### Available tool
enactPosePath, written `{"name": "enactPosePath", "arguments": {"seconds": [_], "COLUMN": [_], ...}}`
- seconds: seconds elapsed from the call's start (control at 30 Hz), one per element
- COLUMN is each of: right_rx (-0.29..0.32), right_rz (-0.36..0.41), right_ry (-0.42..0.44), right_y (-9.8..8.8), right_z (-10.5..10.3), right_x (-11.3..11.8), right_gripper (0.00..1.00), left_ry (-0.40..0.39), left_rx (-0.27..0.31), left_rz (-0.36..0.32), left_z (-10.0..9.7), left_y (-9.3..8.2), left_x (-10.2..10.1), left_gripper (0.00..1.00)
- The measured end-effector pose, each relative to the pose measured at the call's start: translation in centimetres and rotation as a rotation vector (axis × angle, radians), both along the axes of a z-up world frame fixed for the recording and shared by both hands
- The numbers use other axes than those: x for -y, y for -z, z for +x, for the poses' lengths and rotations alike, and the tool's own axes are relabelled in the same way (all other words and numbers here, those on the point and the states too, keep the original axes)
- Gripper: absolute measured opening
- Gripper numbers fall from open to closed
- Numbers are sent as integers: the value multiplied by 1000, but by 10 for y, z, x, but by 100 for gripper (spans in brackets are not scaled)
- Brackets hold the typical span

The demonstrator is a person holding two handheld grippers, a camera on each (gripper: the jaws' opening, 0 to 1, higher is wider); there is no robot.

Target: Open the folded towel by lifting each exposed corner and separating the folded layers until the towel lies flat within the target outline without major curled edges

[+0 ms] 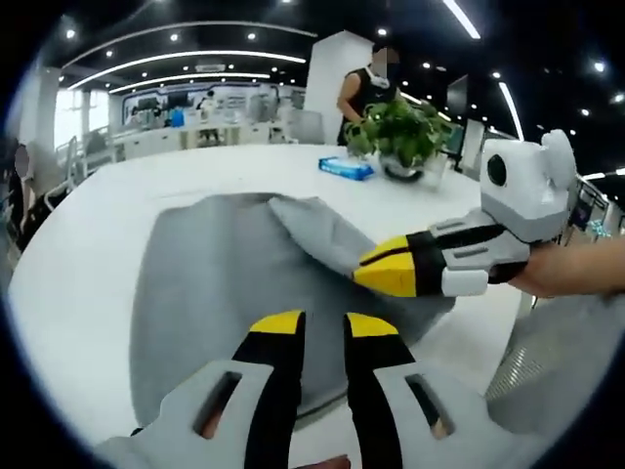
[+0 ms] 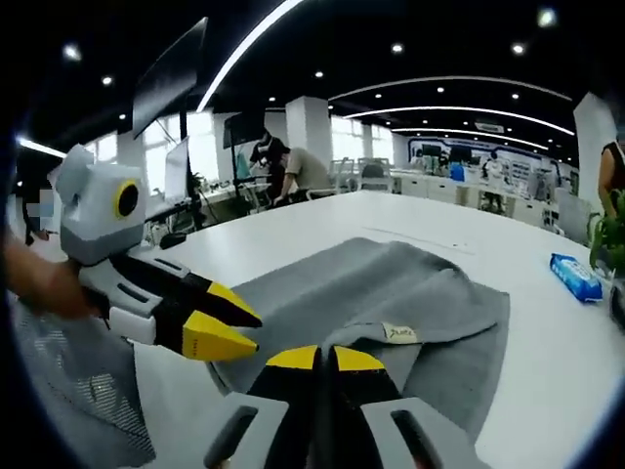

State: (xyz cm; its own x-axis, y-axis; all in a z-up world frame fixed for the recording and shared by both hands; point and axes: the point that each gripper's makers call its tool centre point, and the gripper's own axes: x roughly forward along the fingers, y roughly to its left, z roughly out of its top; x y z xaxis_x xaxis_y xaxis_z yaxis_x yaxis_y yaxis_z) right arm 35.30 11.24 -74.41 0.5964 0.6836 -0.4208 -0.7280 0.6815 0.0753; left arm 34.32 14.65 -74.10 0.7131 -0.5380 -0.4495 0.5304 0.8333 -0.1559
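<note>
Grey towel on white tabletop, right gripper clamped on a lifted towel fold, left gripper hovering, jaws apart, blue pack behind.

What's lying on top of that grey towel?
A folded-over flap of the towel itself, pinched by the right gripper. Whatever lies beneath the flap is covered.

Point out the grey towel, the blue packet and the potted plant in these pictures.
grey towel (image 1: 215, 293): left gripper view, on its flat middle.
blue packet (image 1: 346, 168): left gripper view, on its top face.
potted plant (image 1: 402, 127): left gripper view, on its leaves.
</note>
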Motion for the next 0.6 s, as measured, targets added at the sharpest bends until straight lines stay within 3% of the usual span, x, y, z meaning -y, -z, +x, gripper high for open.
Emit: {"name": "enactPosePath", "arguments": {"seconds": [0.3,0.6], "right_rx": [-17,-35], "right_rz": [-24,-77], "right_ry": [-151,-214], "right_y": [11,24], "right_z": [-29,-39], "right_x": [-32,-38], "right_gripper": [0,3], "left_ry": [-50,-63], "left_rx": [-10,-33], "left_rz": [-36,-12], "left_z": [5,4], "left_y": [-2,5], "left_x": [-8,-12], "left_gripper": [15,15]}}
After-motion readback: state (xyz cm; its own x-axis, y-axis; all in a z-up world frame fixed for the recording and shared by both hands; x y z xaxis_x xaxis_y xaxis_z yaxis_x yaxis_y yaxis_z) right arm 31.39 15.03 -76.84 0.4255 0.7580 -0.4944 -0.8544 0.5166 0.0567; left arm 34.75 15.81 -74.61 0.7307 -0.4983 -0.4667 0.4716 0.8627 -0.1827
